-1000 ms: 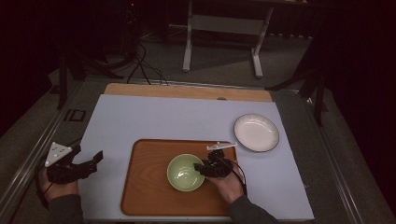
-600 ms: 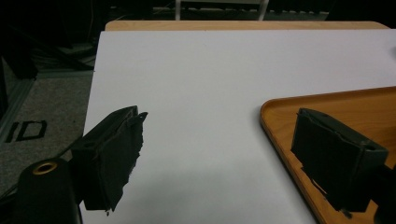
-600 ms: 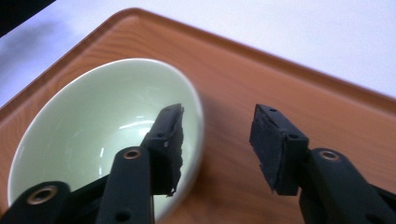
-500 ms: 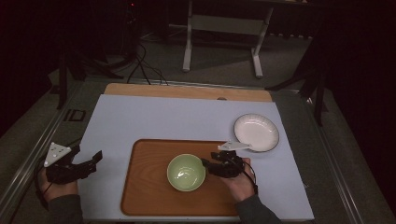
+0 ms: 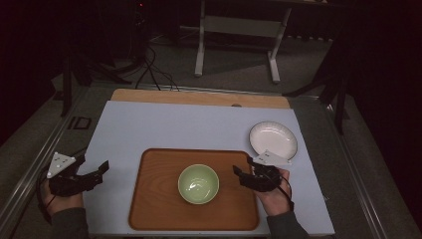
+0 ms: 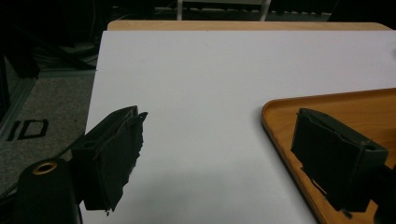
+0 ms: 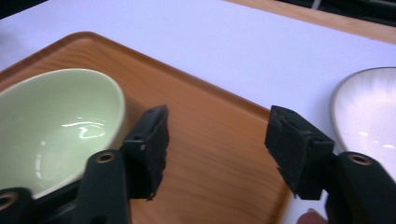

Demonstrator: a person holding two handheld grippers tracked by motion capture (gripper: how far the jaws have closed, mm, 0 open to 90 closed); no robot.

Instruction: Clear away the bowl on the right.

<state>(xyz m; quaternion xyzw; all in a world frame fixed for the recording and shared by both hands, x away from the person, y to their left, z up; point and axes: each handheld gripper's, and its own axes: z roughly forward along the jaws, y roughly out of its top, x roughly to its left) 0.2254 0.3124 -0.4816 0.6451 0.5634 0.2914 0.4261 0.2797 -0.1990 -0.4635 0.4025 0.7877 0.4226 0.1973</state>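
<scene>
One green bowl (image 5: 198,183) sits in the middle of the wooden tray (image 5: 149,209). Just right of the bowl, the right gripper (image 5: 247,175) has just been opening its fingers, nothing between them. Left of the tray, the left gripper (image 5: 97,172) gapes wide, empty.

The room around me is dark. My counter (image 5: 164,127) has a pale top and a wooden strip at its far edge. Behind it a grey floor (image 5: 234,79) carries a light metal stand (image 5: 238,25) and black cables (image 5: 149,67).
</scene>
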